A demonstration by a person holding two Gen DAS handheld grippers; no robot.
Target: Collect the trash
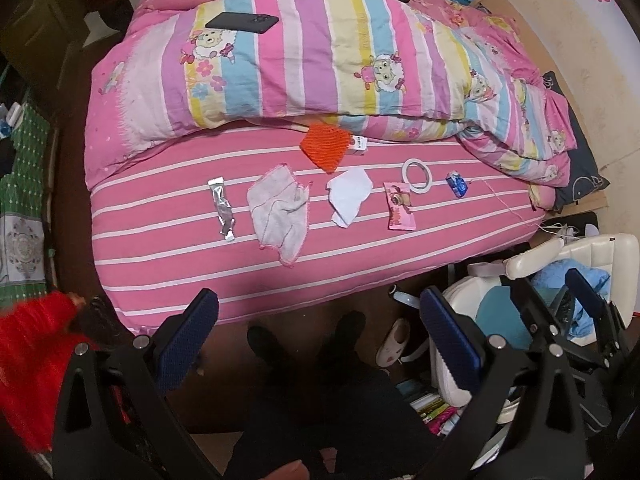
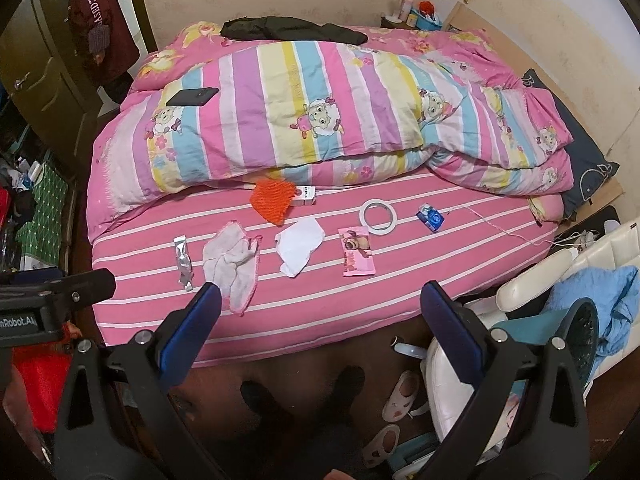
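Several bits of trash lie in a row on the pink striped bed (image 1: 168, 264): a flattened silver tube (image 1: 222, 208) (image 2: 183, 263), a crumpled white cloth (image 1: 280, 212) (image 2: 231, 265), a white tissue (image 1: 349, 196) (image 2: 299, 249), a pink snack wrapper (image 1: 400, 206) (image 2: 357, 253), a tape ring (image 1: 417, 176) (image 2: 377, 216), a blue packet (image 1: 457, 185) (image 2: 430, 218), and an orange net (image 1: 326, 146) (image 2: 273, 199) beside a small white box (image 2: 305, 196). My left gripper (image 1: 320, 344) is open and empty, back from the bed's near edge. My right gripper (image 2: 320, 332) is open and empty, also short of the bed.
A folded cartoon quilt (image 1: 320, 60) with a black phone (image 1: 242, 23) on it covers the bed's far half. A white chair (image 1: 580, 264) with blue cloth stands at right, slippers (image 2: 400, 396) on the floor. A person (image 2: 100, 28) stands by the door at far left.
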